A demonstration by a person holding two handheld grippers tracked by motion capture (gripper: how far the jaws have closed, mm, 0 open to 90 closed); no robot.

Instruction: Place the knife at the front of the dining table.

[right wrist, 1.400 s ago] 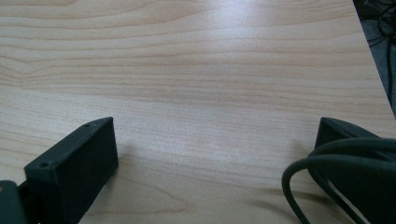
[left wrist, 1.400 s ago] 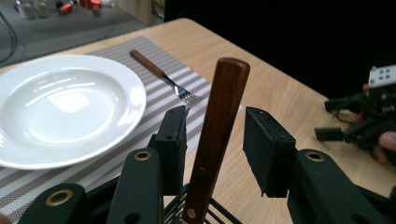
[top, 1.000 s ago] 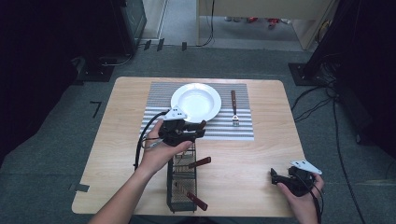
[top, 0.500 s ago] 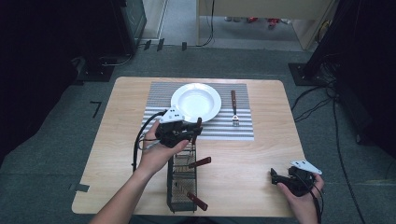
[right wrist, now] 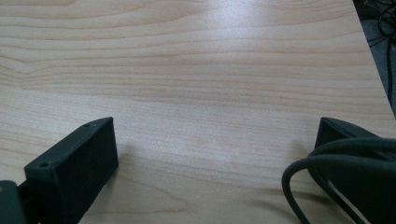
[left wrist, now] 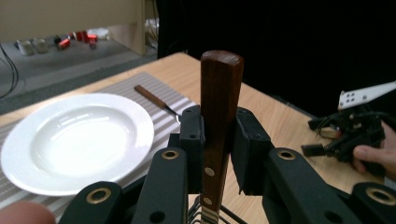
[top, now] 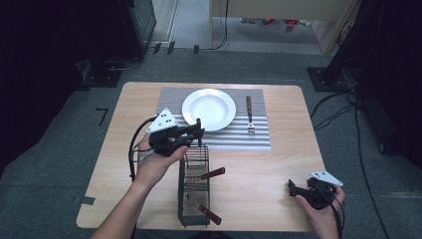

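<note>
My left gripper (top: 198, 131) hangs over the far end of a black wire basket (top: 193, 199), shut on the brown wooden handle of a utensil (left wrist: 219, 102) that stands upright between its pads. The handle has metal rivets, and its lower end is hidden by the jaws above the basket wires. Two more wooden-handled utensils (top: 212, 173) stick out of the basket to the right. A white plate (top: 209, 108) and a fork (top: 250, 115) lie on a striped placemat (top: 219, 138) beyond. My right gripper (top: 294, 188) rests at the table's front right, open over bare wood (right wrist: 212, 149).
The wooden table (top: 278, 164) has bare room between the basket and the right hand. The left gripper's cable (top: 133, 149) loops by the left wrist. Dark equipment and floor cables surround the table, and the right gripper (left wrist: 327, 148) shows far off in the left gripper view.
My left gripper has risen and shifted slightly left over the basket's far end, carrying the wooden handle up with it. The right hand has kept still.
</note>
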